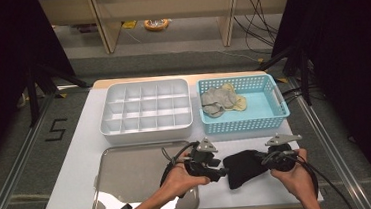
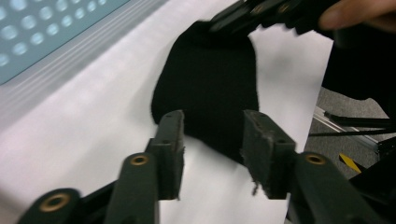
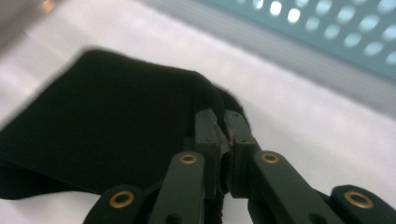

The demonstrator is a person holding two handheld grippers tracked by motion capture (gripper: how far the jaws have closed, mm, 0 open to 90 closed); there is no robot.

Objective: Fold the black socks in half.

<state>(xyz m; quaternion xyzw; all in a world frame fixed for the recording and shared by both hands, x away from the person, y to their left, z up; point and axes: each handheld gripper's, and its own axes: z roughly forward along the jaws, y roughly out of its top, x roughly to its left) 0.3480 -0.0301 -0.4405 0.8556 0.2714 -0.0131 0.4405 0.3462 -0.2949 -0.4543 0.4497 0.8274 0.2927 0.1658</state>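
Black cloth (image 1: 242,167) near desk's front edge, right gripper (image 3: 223,132) clamped on its edge, left gripper (image 2: 212,142) jaws apart just short of it, possibly touching, steel tray (image 1: 129,176) front-left, divided organiser (image 1: 146,110) and blue basket (image 1: 269,110) behind.

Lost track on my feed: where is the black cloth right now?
In the high view the black cloth lies at the table's front edge, right of the steel tray, between the left gripper and right gripper, which pinches it.
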